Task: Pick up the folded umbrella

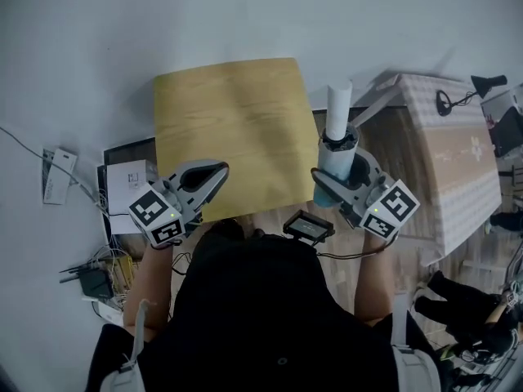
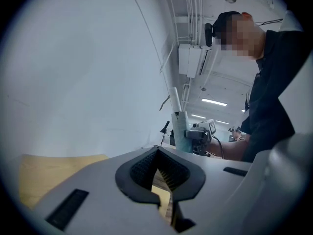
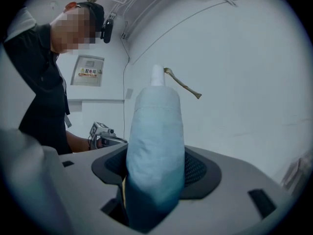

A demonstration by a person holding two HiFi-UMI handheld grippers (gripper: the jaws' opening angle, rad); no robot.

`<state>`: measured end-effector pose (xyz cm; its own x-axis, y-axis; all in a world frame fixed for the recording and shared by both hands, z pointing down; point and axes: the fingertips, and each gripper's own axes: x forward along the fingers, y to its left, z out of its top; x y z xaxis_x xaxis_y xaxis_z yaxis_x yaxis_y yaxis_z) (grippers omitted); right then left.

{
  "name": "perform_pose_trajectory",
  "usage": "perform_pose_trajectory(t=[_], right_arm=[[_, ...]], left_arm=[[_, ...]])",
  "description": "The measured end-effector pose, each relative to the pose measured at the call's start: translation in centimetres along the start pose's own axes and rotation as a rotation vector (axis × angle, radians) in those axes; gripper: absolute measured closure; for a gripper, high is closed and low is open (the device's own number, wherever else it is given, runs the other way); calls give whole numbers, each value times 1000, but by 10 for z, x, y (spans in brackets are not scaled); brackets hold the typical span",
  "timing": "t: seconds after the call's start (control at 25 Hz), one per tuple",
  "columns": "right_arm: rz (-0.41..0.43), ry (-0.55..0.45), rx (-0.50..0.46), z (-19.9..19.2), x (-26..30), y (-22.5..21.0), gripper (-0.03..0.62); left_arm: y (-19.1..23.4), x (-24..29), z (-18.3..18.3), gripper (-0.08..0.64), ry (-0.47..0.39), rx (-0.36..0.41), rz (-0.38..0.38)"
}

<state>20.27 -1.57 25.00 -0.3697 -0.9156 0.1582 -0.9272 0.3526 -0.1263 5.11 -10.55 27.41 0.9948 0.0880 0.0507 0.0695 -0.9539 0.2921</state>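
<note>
The folded umbrella (image 1: 336, 137) is pale blue with a white end and a dark band. My right gripper (image 1: 340, 176) is shut on it and holds it in the air beside the right edge of the yellow table top (image 1: 229, 125). In the right gripper view the umbrella (image 3: 155, 141) fills the space between the jaws, pressed by both dark pads. My left gripper (image 1: 217, 171) hovers over the table's near edge; its jaws (image 2: 157, 152) meet at the tips with nothing between them. The left gripper view shows the umbrella (image 2: 181, 131) upright in the right gripper (image 2: 199, 133).
A bench with a checked cloth (image 1: 458, 162) and a lamp (image 1: 487, 83) stand at the right. A white box (image 1: 127, 176), a power strip (image 1: 55, 174) and tangled cables (image 1: 102, 272) lie on the floor at the left. A small black device (image 1: 308, 227) hangs at the person's chest.
</note>
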Motion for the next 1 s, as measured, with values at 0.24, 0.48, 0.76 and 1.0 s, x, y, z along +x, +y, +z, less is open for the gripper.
perform_pose_trajectory(t=[0.24,0.48,0.76,1.0], right_arm=[[36,-75,64,-3,-52,9,291],[89,-134,90,-10,-83,26,291],[145,-172,159,-26,-95,31,291],[164,-237,224,-34,-111,42,291]], left_arm=[[-49,17,-11,549,11,7,-6],[-82,24,-32,549,35,-1,-9],[-96,28,-39,549,29,-24,18],[-116,18,-50,549,43,-24,28]])
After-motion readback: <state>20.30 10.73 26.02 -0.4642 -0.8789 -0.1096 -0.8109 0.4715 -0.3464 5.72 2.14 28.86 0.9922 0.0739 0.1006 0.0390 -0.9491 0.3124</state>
